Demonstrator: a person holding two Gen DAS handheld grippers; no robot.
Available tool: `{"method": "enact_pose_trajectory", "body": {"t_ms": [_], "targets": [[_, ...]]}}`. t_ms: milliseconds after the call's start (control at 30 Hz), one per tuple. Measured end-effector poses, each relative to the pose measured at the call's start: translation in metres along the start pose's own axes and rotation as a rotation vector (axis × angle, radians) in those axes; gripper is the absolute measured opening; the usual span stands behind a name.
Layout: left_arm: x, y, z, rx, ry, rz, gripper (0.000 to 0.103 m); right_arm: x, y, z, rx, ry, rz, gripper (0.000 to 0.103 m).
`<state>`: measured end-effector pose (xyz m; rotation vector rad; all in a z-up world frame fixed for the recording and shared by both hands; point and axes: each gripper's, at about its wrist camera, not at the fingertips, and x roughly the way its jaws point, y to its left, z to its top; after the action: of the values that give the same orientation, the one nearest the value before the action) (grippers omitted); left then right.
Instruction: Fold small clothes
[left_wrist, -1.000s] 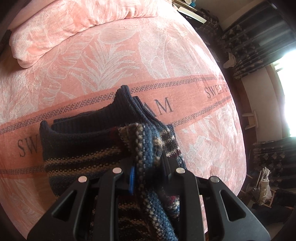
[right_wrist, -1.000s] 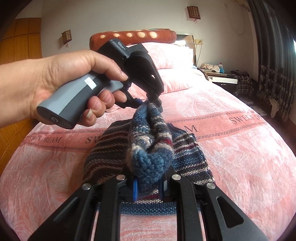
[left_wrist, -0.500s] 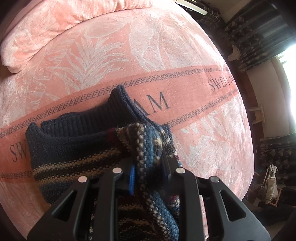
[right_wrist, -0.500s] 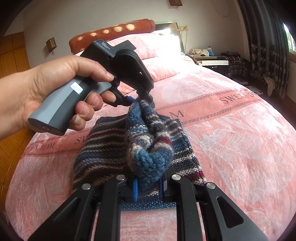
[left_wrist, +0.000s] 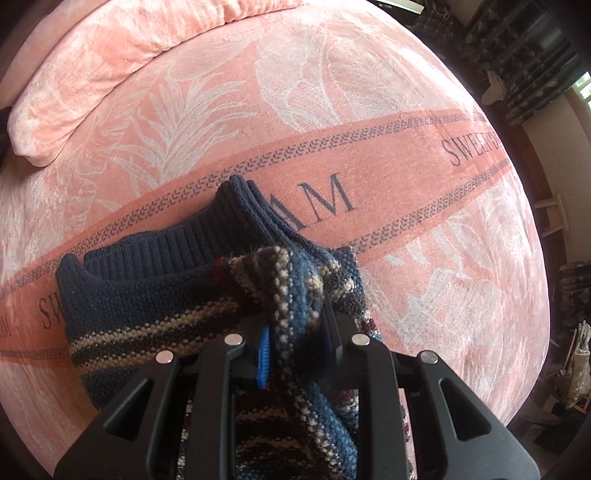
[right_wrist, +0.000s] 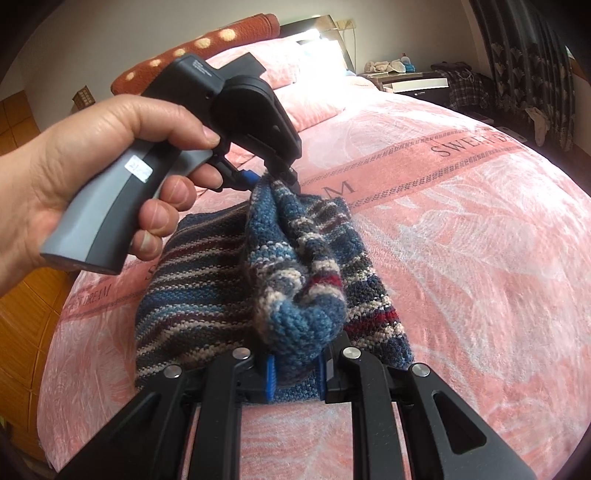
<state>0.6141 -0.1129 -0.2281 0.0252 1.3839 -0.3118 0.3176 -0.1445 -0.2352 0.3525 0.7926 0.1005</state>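
Two grippers were pinched on one sweater (right_wrist: 207, 295).
A raised fold was squeezed by the left gripper (right_wrist: 271, 177) and right gripper (right_wrist: 295, 363); the rest was spread on the bed (right_wrist: 461, 258).

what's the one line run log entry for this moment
step: fold in progress | left gripper: shut on sweater | right gripper: shut on sweater | surface: pink bedspread
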Motion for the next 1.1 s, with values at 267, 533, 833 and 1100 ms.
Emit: {"method": "enact_pose_trajectory", "body": {"t_ms": [267,533,833,1100], "targets": [[0.012,-0.012,0.003,-0.005,0.001,0.057,0.021,0.006,-0.018,-0.001,0.055,0.025,0.018,0.015],[0.017,-0.019,0.002,0.001,-0.046,0.042,0.031,0.015,-0.026,0.000,0.085,0.053,0.023,0.016],[-0.038,0.006,-0.012,-0.001,-0.263,-0.177,0.065,0.027,-0.068,0.000,0.267,0.133,0.176,0.038],[-0.086,0.063,-0.092,0.036,-0.270,-0.286,0.073,0.026,-0.111,-0.004,0.459,0.195,0.437,0.056]]}}
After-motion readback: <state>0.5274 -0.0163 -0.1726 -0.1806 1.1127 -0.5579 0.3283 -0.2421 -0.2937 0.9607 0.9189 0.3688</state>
